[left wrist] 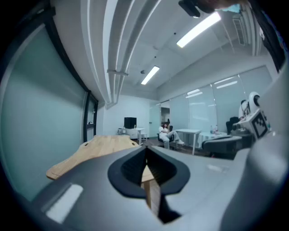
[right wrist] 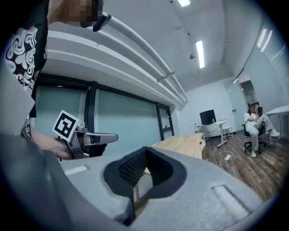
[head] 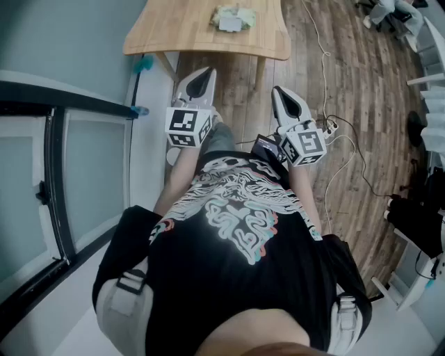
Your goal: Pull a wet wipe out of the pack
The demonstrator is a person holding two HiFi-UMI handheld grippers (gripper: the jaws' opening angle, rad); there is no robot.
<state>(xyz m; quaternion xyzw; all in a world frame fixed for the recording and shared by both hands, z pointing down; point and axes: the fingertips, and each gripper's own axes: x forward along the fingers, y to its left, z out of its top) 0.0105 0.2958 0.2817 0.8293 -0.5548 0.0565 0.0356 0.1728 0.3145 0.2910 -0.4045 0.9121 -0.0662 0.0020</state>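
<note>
While neither touches anything | left hand-held gripper [head: 206,72]: closed, empty | right hand-held gripper [head: 278,90]: closed, empty

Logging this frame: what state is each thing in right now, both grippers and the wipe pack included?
left gripper: shut, nothing between its jaws, held near the body.
right gripper: shut, nothing between its jaws, held beside the left one.
wet wipe pack: lying on the table, untouched, well ahead of both grippers; its flap is too small to read.
wooden table: standing ahead of the person, bearing the pack.
</note>
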